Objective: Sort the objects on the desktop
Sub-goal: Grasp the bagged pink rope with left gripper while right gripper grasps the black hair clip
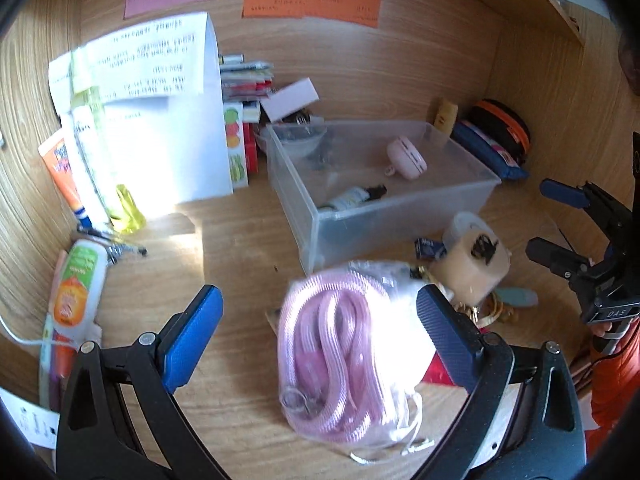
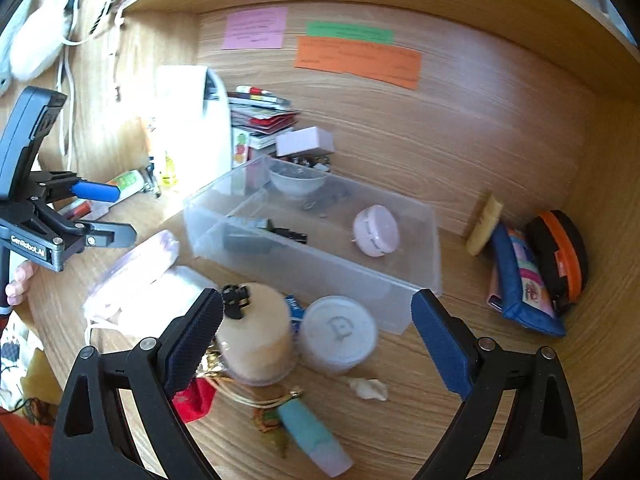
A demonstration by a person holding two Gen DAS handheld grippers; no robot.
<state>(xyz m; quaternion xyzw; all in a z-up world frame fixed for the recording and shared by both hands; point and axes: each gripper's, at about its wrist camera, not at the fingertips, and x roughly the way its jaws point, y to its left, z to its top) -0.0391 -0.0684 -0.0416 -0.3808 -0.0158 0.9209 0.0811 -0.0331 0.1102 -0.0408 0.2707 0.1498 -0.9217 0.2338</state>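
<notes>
Roughly oval and soft, a clear plastic bag of coiled pink cord [image 1: 340, 364] lies on the wooden desk [image 1: 224, 240], with a white drawstring trailing from its near end. It sits between the 2 blue-padded fingers of the left gripper [image 1: 320, 328], closer to the right finger; the pads do not press on it and the jaws stand wide apart.

Beyond the left gripper's tips stands a clear plastic bin [image 1: 384, 204], rectangular and thin-walled, holding a small dark bottle [image 1: 352, 198] and a round pink case [image 1: 406, 158].

Further right, the right gripper [image 2: 316, 324] also gapes fully, gripping nothing. Between its fingers, on the desk, stand 2 cylinders: a beige jar with a black figure on top [image 2: 256, 336], just beside the left pad, and a frosted round container [image 2: 340, 334] with an embossed lid, near the middle. Closer than the fingertips lie a pale blue tube [image 2: 316, 436] and a crumpled white scrap [image 2: 370, 388]. Far right of that gripper, a blue pouch [image 2: 524, 284] leans against a black and orange case [image 2: 560, 256].
</notes>
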